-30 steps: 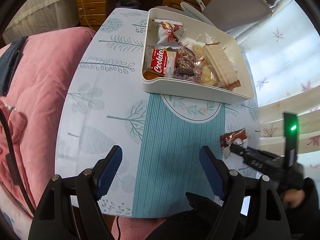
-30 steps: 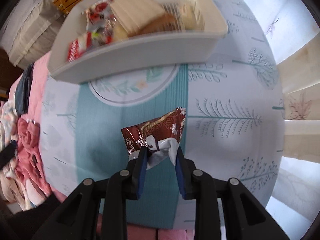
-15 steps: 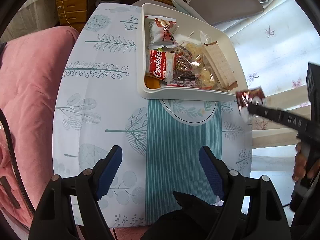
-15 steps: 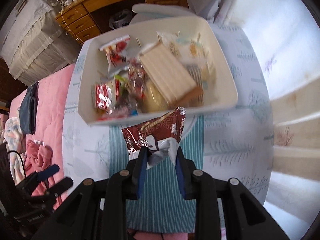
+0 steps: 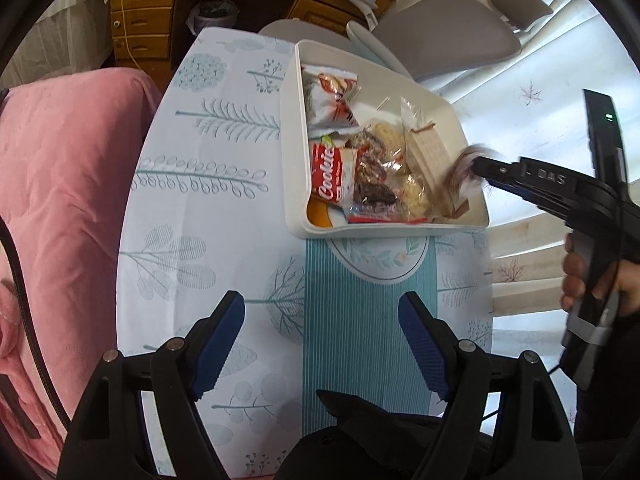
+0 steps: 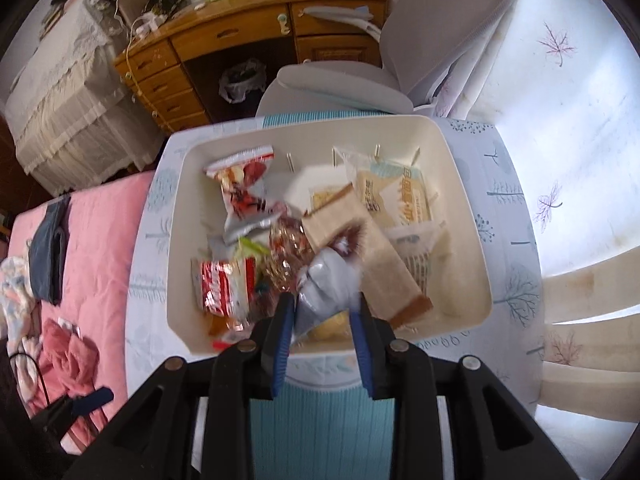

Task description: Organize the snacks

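A white bin (image 5: 294,152) of mixed snacks stands at the table's far end: a red Cookies pack (image 5: 334,174), a tan wafer pack (image 6: 384,264) and several wrapped biscuits. My right gripper (image 6: 322,312) hangs over the bin's (image 6: 472,220) near side. Its jaws are opening, and a dark red snack packet (image 6: 328,276), silver side up and blurred, is slipping loose between them. From the left wrist view, that packet (image 5: 462,172) blurs at the right gripper's tip (image 5: 478,166), above the bin's right side. My left gripper (image 5: 322,320) is open, nothing in it, above the tablecloth's teal stripe.
The small table (image 5: 208,200) has a leaf-print cloth. A pink bed (image 5: 60,184) lies along its left side. A grey chair (image 6: 344,84) and a wooden desk (image 6: 240,36) stand beyond the bin. White curtains (image 6: 560,120) are on the right. A hand (image 5: 576,272) grips the right gripper's handle.
My right gripper rose from the table and carried the red packet forward over the bin; its jaws have now widened and the packet has tipped and blurred. The left gripper drew back, still open.
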Demonstrator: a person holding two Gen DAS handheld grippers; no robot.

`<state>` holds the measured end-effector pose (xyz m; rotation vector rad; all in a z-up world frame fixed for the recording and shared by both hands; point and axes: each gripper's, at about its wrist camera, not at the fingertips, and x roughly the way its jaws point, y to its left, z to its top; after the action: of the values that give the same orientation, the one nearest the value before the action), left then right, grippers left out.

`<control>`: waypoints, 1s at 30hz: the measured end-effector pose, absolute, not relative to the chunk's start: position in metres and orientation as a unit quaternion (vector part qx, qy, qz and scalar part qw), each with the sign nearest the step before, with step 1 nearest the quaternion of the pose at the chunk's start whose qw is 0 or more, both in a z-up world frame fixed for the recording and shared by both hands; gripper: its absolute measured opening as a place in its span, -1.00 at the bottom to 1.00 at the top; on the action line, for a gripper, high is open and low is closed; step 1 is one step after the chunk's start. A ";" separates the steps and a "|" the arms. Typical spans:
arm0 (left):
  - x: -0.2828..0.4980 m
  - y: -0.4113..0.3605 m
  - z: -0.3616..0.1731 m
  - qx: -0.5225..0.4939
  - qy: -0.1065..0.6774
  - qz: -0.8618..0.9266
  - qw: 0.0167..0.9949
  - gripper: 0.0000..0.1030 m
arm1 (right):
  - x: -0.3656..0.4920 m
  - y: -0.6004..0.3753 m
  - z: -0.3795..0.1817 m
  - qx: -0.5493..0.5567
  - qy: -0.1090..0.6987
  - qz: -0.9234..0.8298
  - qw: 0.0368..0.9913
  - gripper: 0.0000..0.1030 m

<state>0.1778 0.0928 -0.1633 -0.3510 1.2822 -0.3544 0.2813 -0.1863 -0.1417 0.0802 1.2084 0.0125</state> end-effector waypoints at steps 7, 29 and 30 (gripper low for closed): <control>0.171 0.090 -0.161 -0.159 0.591 -0.167 0.773 0.52 | 0.277 -0.193 -0.152 0.077 0.580 -0.012 0.811 0.37; 0.118 0.041 -0.134 -0.102 0.563 -0.170 0.802 0.52 | 0.159 -0.222 -0.167 0.092 0.587 0.023 0.804 0.63; 0.116 0.039 -0.132 -0.097 0.563 -0.165 0.804 0.52 | 0.152 -0.224 -0.169 0.093 0.586 0.028 0.804 0.65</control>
<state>0.1158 0.0386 -0.1322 -0.2082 1.2053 -0.3540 0.1522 -0.2237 -0.1688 0.1982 1.2558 0.0598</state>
